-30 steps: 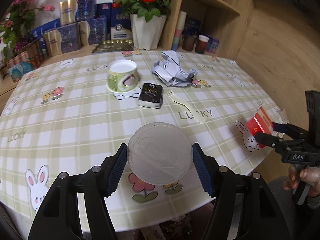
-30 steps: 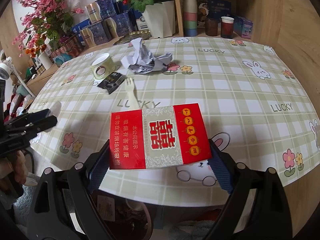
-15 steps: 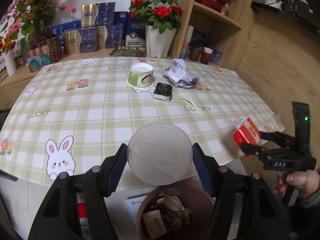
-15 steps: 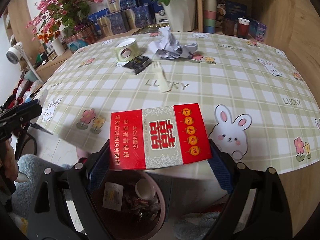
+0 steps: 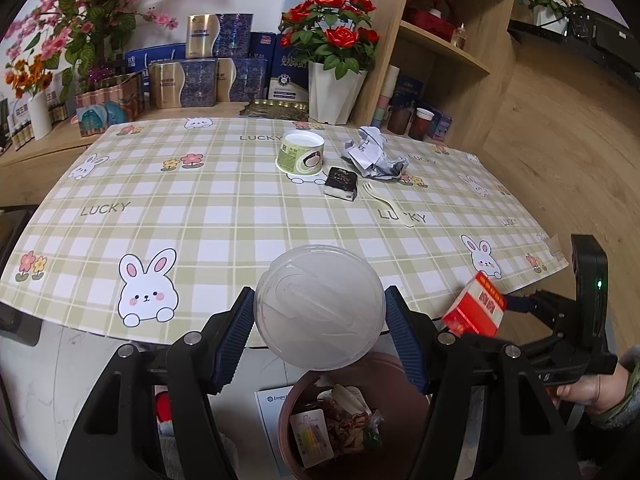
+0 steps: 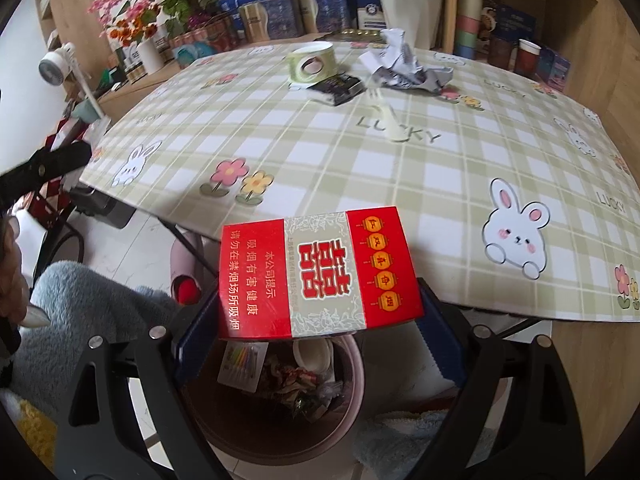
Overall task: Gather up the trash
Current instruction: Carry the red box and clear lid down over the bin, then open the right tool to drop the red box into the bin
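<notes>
clear lid (image 5: 320, 306) in left tongs (image 5: 320, 336) above bin (image 5: 352, 420)

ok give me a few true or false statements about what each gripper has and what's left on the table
1. The left gripper is clamped on a clear round plastic lid. True.
2. The right gripper is empty. False: it holds a red cigarette box between its pads.
3. The trash bin below the table edge already has rubbish in it. True.
4. The crumpled paper lies in the bin. False: it is on the checked tablecloth, near the paper cup.
5. The paper cup lies tipped on its side. False: it stands upright.
6. A pale plastic fork lies on the table beside a small black box. True.
</notes>
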{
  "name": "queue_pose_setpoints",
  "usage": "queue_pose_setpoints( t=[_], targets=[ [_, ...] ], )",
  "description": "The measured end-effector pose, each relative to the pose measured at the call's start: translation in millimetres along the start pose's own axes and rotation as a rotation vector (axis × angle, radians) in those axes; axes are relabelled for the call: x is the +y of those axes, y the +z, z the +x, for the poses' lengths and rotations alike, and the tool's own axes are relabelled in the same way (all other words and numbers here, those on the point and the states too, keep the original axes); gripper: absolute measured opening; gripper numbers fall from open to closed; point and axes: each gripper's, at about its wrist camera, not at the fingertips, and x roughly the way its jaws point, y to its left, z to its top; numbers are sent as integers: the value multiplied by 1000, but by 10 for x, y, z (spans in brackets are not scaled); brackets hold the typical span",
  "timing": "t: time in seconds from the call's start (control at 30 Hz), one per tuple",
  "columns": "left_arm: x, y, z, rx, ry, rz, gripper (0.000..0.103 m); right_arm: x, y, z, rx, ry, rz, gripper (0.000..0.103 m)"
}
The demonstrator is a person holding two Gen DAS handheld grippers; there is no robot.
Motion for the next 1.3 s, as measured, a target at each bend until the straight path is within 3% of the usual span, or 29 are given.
queue_pose_setpoints(
  t=[0.2,0.83,0.93,1.1,1.3],
  targets=[
    [-9,-34,-45,0,5,0,64,73,-136,38,22,19,-10,89],
    [66,-166,-57,18,9,-15,64,398,-443,486,217,93,-98,90],
    [78,-184,-37,25,8,-17,64,425,-465,508,231,102,-105,94],
    [80,-223,-9,38,3,-17,64,390,-431,459,207,88,-93,95],
    [26,-247,32,54,-10,-2,64,118,-256,170,62,1,5,97]
  ],
)
